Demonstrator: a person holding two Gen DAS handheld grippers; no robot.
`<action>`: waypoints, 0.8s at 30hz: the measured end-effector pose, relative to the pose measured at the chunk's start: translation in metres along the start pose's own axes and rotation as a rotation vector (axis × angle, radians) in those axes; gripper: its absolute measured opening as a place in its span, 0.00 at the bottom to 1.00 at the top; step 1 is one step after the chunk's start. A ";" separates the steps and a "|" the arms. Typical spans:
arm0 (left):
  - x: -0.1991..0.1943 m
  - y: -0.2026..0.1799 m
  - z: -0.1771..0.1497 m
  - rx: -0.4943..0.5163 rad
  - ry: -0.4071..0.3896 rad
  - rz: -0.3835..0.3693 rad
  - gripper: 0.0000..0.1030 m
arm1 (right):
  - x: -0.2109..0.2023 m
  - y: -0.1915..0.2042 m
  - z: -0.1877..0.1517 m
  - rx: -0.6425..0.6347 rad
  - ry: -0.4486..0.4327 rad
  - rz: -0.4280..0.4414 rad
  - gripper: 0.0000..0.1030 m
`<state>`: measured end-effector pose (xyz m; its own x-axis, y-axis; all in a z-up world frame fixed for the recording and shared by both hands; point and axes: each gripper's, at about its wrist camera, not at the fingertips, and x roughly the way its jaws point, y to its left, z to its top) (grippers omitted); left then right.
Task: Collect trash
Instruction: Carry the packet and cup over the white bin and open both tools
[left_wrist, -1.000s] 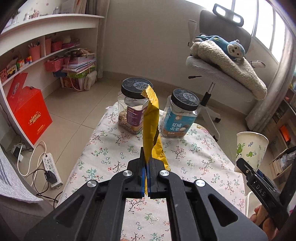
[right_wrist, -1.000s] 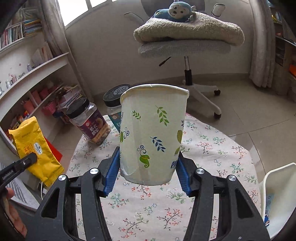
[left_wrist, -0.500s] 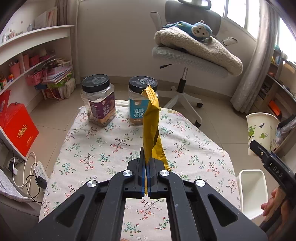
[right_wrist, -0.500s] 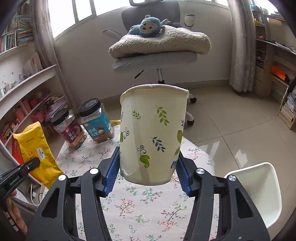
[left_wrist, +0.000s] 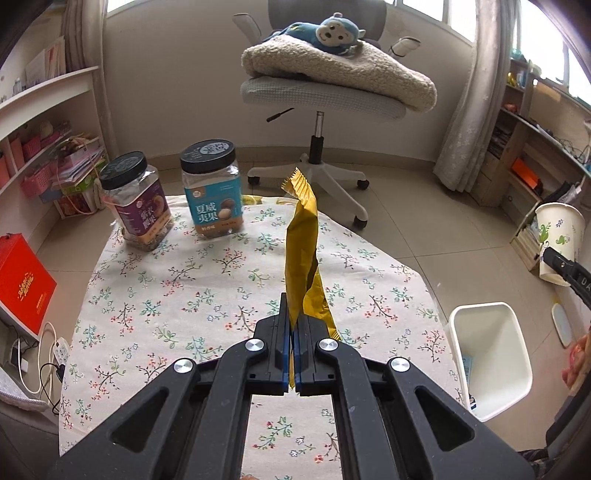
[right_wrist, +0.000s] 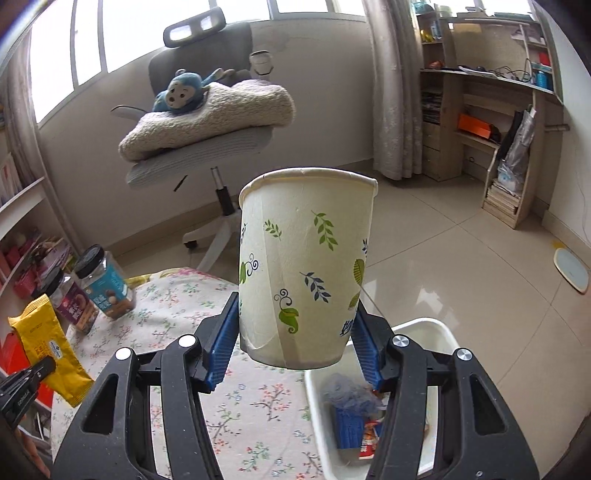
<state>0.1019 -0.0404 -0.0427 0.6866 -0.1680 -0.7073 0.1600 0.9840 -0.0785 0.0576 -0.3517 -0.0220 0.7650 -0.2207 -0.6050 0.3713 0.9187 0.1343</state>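
My left gripper (left_wrist: 294, 334) is shut on a yellow snack wrapper (left_wrist: 302, 243) that stands upright above the floral table (left_wrist: 155, 302). The same yellow wrapper (right_wrist: 44, 345) shows at the left edge of the right wrist view. My right gripper (right_wrist: 295, 341) is shut on a white paper cup (right_wrist: 304, 266) with a leaf print, held upright over the near rim of a white bin (right_wrist: 417, 326). Crumpled trash (right_wrist: 351, 410) lies inside that bin. In the left wrist view the cup (left_wrist: 559, 242) hangs at the far right, above and beyond the white bin (left_wrist: 491, 356).
Two black-lidded snack jars (left_wrist: 212, 188) (left_wrist: 135, 201) stand at the table's far left. A grey office chair (left_wrist: 325, 92) with a blanket and a blue plush monkey stands behind. Shelves line both walls, and a power strip (left_wrist: 61, 350) lies on the floor at left.
Both grippers have swung to the right with their loads. The white bin has come into view under the cup, and the jars have slid toward the left of both views.
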 end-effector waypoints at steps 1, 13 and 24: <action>0.001 -0.007 -0.001 0.011 0.001 -0.005 0.01 | 0.002 -0.010 0.000 0.012 0.014 -0.012 0.52; 0.002 -0.109 -0.005 0.129 -0.001 -0.119 0.01 | -0.012 -0.100 -0.006 0.111 0.034 -0.168 0.85; 0.016 -0.228 -0.019 0.168 0.090 -0.298 0.01 | -0.045 -0.186 -0.006 0.336 -0.048 -0.207 0.91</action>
<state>0.0626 -0.2661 -0.0492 0.5285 -0.4328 -0.7304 0.4630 0.8680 -0.1794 -0.0489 -0.5105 -0.0249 0.6765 -0.4124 -0.6101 0.6660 0.6963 0.2677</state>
